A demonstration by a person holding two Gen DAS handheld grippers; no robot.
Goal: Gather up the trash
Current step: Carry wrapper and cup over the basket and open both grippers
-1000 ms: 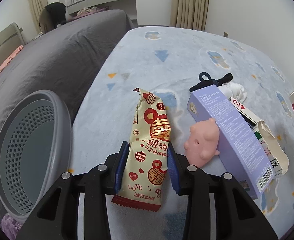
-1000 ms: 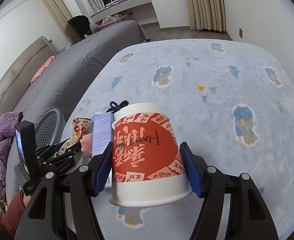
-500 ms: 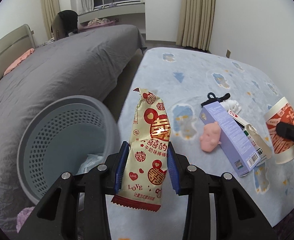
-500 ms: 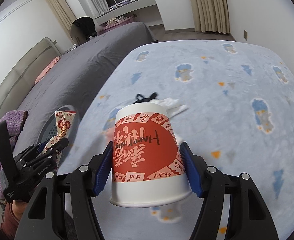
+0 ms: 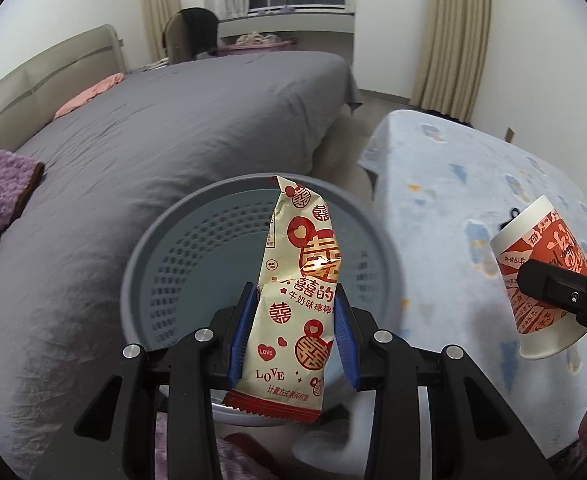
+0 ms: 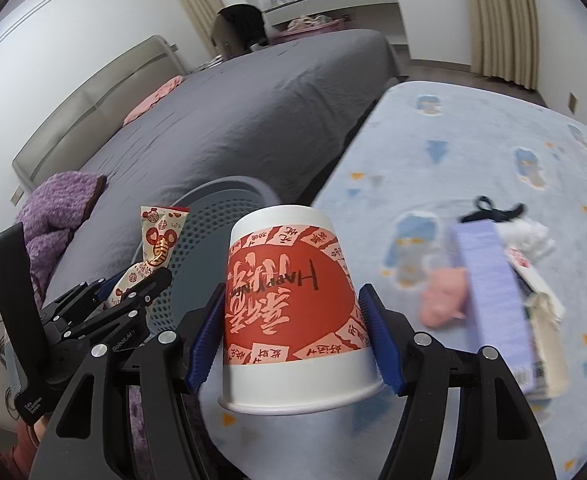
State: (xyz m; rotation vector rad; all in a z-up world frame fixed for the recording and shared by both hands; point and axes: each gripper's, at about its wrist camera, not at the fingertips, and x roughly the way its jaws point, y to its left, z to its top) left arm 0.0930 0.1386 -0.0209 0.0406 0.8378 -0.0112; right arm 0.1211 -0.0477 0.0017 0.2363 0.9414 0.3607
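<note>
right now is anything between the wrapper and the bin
Nothing visible. The wrapper, clamped in the left gripper, hangs over the open mouth of the bin. The cup in the right gripper is off to the side.

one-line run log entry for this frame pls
left claw: grips snack wrapper over bin | right claw: grips paper cup | nothing dropped yet

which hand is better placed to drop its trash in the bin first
Left. The left gripper holds the snack wrapper right over the grey basket. The right gripper, clamped on the paper cup, sits off to the side, above the blue blanket.
</note>
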